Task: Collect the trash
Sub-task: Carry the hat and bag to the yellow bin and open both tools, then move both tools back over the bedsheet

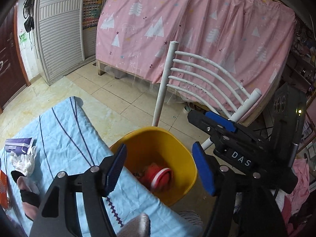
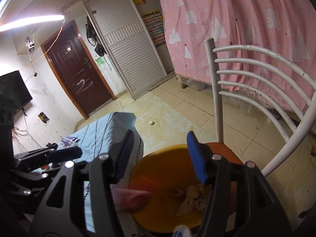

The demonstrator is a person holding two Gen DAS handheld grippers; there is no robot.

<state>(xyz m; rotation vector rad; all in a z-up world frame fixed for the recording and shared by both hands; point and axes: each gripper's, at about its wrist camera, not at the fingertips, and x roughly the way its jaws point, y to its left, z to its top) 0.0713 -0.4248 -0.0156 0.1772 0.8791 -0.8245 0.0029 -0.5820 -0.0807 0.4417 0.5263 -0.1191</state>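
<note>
A yellow bucket (image 1: 177,142) (image 2: 158,158) stands on a chair's orange seat (image 2: 227,154), beside the blue-clothed table (image 1: 65,134). Inside it lie a red-and-white item (image 1: 160,177) and crumpled beige paper (image 2: 189,197). My left gripper (image 1: 160,169) hangs open over the bucket with nothing between its blue pads. My right gripper (image 2: 161,154) (image 1: 197,118) is open too, above the bucket's far rim, and empty. A blurred pink thing (image 2: 132,197) shows at the bucket's left rim; I cannot tell what it is. On the table lie crumpled white tissue (image 1: 23,162) and a purple packet (image 1: 17,144).
A white metal chair back (image 1: 197,73) (image 2: 256,75) rises behind the bucket. Pink curtain (image 1: 177,29) hangs beyond it. Black and pink cloth pieces (image 1: 27,193) and an orange pack (image 1: 3,189) lie at the table's left. A small scrap (image 2: 151,122) lies on the tiled floor.
</note>
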